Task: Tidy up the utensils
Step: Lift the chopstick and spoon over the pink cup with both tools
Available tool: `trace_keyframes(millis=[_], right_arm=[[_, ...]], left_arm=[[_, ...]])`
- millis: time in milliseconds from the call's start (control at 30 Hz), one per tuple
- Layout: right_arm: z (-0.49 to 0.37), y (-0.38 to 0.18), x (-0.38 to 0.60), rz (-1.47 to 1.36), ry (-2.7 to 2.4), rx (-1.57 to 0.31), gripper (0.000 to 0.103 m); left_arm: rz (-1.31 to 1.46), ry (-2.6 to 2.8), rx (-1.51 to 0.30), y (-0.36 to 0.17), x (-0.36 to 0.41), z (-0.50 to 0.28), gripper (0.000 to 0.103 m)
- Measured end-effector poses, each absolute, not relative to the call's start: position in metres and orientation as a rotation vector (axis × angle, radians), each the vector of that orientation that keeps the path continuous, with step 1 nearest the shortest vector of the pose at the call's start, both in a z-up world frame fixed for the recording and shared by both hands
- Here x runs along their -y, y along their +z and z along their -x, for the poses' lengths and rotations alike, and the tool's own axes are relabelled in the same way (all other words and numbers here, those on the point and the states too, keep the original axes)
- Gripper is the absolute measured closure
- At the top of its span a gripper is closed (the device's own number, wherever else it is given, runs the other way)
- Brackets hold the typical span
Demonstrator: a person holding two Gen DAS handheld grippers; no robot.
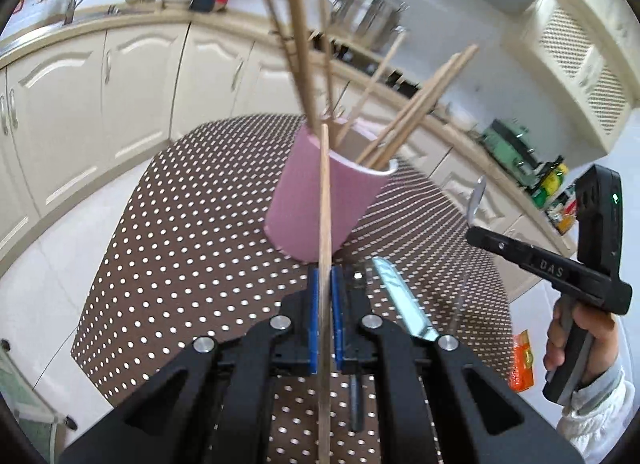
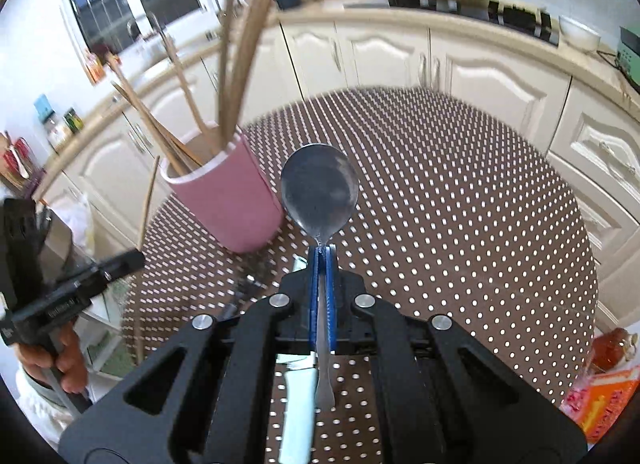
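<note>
A single chopstick (image 1: pixel 325 200) is clamped in the left claw (image 1: pixel 325 284), before the pink cup (image 1: pixel 320 200) of chopsticks on the dotted tabletop (image 1: pixel 180 244). The right claw (image 2: pixel 322 264) grips a spoon (image 2: pixel 319 192) above a knife (image 2: pixel 298 404).

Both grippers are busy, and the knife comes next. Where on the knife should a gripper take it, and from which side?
Probably by the pale handle, not the blade. The knife lies flat on the dotted tablecloth near the pink cup, so come from above, fingers straddling the handle across its width. The blade is thin, flat and shiny, poorer to pinch.
</note>
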State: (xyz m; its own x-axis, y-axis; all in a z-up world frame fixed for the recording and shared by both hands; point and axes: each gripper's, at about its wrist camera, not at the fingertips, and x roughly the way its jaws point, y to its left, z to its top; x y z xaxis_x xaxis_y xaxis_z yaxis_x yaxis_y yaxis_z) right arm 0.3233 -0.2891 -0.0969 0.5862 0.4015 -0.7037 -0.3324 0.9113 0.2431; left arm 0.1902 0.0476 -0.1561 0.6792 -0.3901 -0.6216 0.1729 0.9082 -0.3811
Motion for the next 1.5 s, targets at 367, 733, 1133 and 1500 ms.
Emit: trace_keyframes(millis=[367,733,1133,1500], right_arm=[[-0.293,-0.051,0.265,-0.120,0.499,-0.727,0.101],[-0.335,-0.093,0.231,-0.036,0.489,-0.864,0.100],[-0.397,-0.135,0.232,-0.005,0.336,-1.013,0.054],[-0.444,-0.167,0.219,0.064,0.291,-1.157,0.082]], left_arm=[[0.259,-0.361,-0.569,-0.111,-0.024,-0.168,0.097],[0.281,-0.328,-0.566,-0.111,-0.025,-0.178,0.097],[0.300,-0.250,-0.393,-0.076,-0.032,-0.199,0.097],[0.269,-0.207,-0.306,-0.056,-0.031,-0.221,0.097]])
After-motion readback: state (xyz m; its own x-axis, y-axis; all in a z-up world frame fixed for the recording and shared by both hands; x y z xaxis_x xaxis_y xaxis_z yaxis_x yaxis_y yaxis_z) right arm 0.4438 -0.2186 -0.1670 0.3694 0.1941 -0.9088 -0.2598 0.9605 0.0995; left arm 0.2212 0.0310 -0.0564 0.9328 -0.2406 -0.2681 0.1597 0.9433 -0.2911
